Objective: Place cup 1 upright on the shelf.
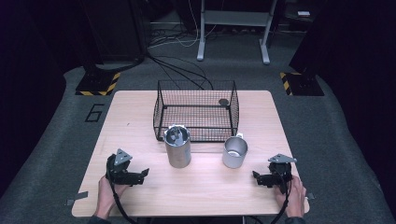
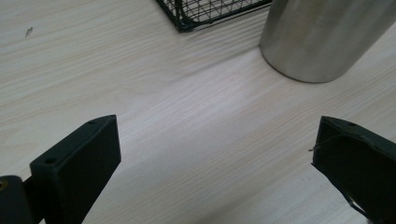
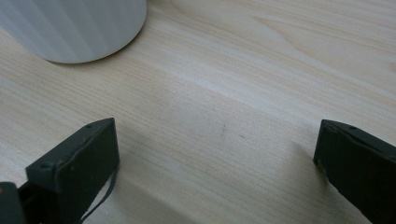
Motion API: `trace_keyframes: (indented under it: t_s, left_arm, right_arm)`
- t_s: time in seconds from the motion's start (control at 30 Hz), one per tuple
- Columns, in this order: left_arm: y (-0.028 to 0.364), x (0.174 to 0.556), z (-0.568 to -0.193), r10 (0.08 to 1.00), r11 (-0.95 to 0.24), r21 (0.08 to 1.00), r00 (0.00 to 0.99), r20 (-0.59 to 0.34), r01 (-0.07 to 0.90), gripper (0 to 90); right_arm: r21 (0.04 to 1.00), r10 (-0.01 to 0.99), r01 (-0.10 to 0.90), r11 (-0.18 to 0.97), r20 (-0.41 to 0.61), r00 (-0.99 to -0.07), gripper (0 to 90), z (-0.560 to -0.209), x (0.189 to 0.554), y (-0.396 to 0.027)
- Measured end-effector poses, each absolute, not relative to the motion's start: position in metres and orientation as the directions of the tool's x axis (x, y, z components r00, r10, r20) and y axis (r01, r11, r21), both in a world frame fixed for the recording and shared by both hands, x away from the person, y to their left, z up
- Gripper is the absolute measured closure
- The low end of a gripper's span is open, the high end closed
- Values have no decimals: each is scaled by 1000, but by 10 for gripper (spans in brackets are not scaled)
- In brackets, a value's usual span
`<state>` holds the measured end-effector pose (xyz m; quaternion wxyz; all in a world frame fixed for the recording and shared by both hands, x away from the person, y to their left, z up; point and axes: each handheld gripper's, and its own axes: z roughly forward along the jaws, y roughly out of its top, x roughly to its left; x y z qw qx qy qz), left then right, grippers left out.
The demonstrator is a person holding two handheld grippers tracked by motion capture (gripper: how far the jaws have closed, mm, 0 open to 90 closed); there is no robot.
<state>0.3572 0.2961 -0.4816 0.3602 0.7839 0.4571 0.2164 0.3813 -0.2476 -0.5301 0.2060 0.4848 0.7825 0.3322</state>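
Pale wooden tabletop (image 1: 140, 121). Black wire basket (image 1: 196, 110) at the far middle, open at the top. Tall steel canister (image 1: 177, 146) upright, just in front of the basket's near left corner; shorter steel cup (image 1: 234, 152) beside it, near the right corner. Left gripper (image 1: 138, 175) near the front edge, jaws spread wide, holding nothing. Right gripper (image 1: 259, 178) opposite, likewise wide open and empty.

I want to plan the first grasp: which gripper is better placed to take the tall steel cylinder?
Probably the left gripper: open, it lies nearer the tall steel cylinder. The right gripper lies closer to the shorter cup.
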Motion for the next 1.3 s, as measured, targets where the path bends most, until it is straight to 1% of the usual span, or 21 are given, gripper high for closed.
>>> trace_keyframes:
  t_s: [0.23,0.4,0.7,0.87,1.03,1.17,1.3]
  left_arm:
    - [282,357,-466,847,-351,778,530,27,521,3]
    - [275,358,-458,835,-359,785,549,28,506,2]
    - [254,365,-441,794,-396,797,606,48,456,1]
    - [244,372,-435,772,-383,813,635,21,439,1]
    - [233,377,-429,752,-380,827,659,14,415,1]
    - [229,381,-425,743,-378,836,669,18,398,1]
    - [226,387,-421,739,-361,844,674,1,395,1]
  right_arm:
    - [718,891,621,315,2,-455,0,-530,382,-247]
    - [716,877,611,337,-2,-481,0,-530,384,-247]
    - [716,873,610,340,1,-487,0,-530,384,-247]
    - [717,872,607,342,-1,-490,0,-530,384,-247]
    - [718,871,605,344,-3,-491,0,-530,385,-247]
    - [718,871,605,344,-3,-491,0,-530,385,-247]
    - [718,871,605,345,-4,-492,0,-530,385,-247]
